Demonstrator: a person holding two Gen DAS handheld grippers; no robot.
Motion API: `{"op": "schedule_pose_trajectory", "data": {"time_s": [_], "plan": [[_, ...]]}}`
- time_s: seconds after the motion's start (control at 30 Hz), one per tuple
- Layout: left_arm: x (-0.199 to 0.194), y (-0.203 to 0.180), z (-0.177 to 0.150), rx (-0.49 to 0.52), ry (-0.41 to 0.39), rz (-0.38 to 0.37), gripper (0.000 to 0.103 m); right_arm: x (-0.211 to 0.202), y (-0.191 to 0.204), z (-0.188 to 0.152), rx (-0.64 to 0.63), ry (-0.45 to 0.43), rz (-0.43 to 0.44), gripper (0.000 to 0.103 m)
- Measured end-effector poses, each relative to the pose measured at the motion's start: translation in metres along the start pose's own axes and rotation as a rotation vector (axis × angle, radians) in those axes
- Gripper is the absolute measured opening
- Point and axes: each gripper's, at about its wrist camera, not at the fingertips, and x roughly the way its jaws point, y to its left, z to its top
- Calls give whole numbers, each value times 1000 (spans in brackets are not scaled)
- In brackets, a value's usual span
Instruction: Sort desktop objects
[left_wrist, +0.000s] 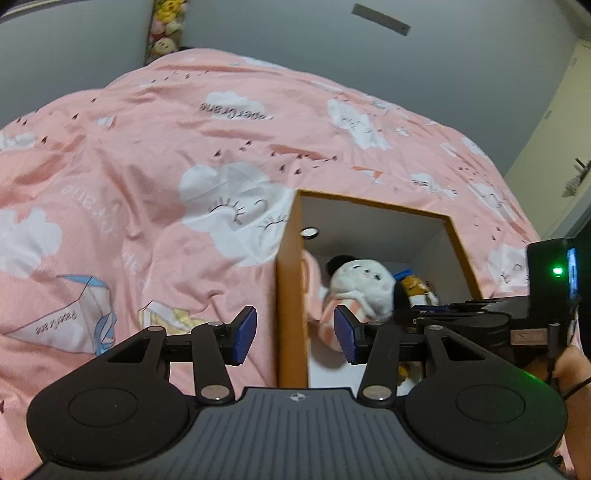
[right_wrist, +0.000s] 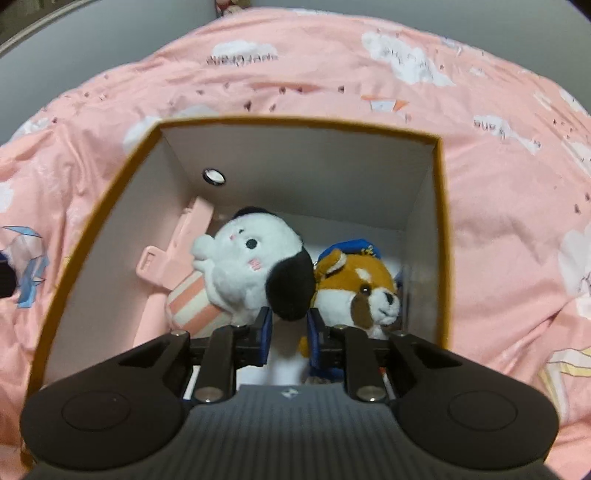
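Observation:
An orange-rimmed cardboard box (right_wrist: 441, 229) stands open on the pink bedspread. Inside lie a white plush with black ears (right_wrist: 243, 266), a brown-and-white plush dog (right_wrist: 365, 291) with a blue cap, and a pink hair clip (right_wrist: 177, 251). My right gripper (right_wrist: 289, 325) hangs over the box with its jaws narrow. The plush's black ear sits right at its fingertips, and I cannot tell whether the pads press on it. My left gripper (left_wrist: 294, 332) is open and straddles the box's left wall (left_wrist: 290, 295) without touching it.
The bedspread (left_wrist: 147, 184) with white clouds surrounds the box on every side. A round hole (right_wrist: 214, 176) pierces the box's far wall. Grey walls rise behind, with stuffed toys (left_wrist: 166, 26) in the far corner. A hand (left_wrist: 576, 373) holds the right gripper's body.

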Motion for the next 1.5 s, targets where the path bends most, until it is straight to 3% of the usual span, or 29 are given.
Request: {"op": "schedule_pose_trajectory", "data": {"time_s": [0.17, 0.4, 0.5, 0.63, 0.73, 1.23, 1.5], "plan": [[-5, -16, -1, 51, -33, -36, 54, -47, -4, -10, -18, -90, -4, 25], [-17, -50, -10, 179, -90, 13, 64, -93, -1, -28, -10, -203, -89, 48], [-19, -65, -19, 244, -118, 46, 69, -105, 3, -42, 12, -228, -99, 52], [-20, -72, -29, 252, -123, 36, 78, -111, 10, -61, 33, -233, -111, 60], [-21, -74, -38, 248, -133, 50, 84, -116, 14, -75, 56, -263, -129, 74], [-16, -65, -59, 178, -85, 68, 86, -107, 35, -104, 38, -286, -217, 82], [-14, -71, -64, 203, -66, 68, 87, -105, 34, -111, 58, -287, -238, 83]]}}
